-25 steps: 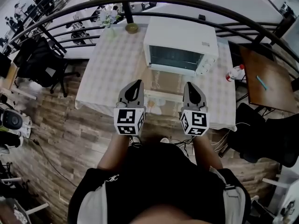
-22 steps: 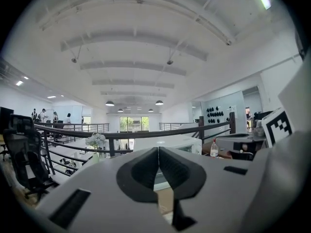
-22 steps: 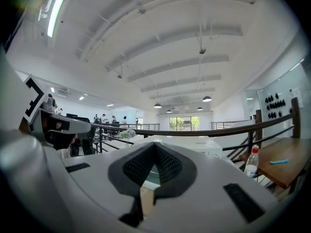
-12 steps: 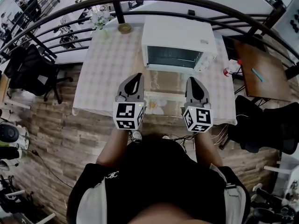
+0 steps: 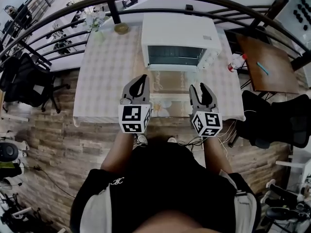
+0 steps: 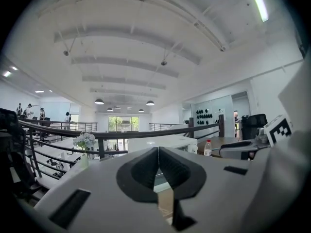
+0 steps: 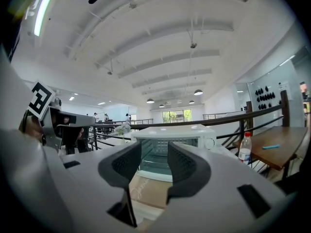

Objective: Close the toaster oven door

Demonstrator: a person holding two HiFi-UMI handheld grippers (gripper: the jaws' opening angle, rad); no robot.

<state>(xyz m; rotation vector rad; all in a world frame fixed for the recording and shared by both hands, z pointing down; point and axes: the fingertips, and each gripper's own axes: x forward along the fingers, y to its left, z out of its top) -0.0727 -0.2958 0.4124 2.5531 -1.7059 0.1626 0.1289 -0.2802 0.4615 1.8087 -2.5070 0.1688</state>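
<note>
Checked cloth covers the table (image 5: 104,76), where the oven (image 5: 177,35) sits at the far edge, its door (image 5: 172,84) dropped flat toward me. My left gripper (image 5: 142,79) is clenched, jaws together on nothing. My right gripper (image 5: 201,87) has just been opening, jaws apart and empty, hovering just short of the door.

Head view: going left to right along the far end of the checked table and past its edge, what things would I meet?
flower vase → small bowl → toaster oven → water bottle → brown side table
</note>
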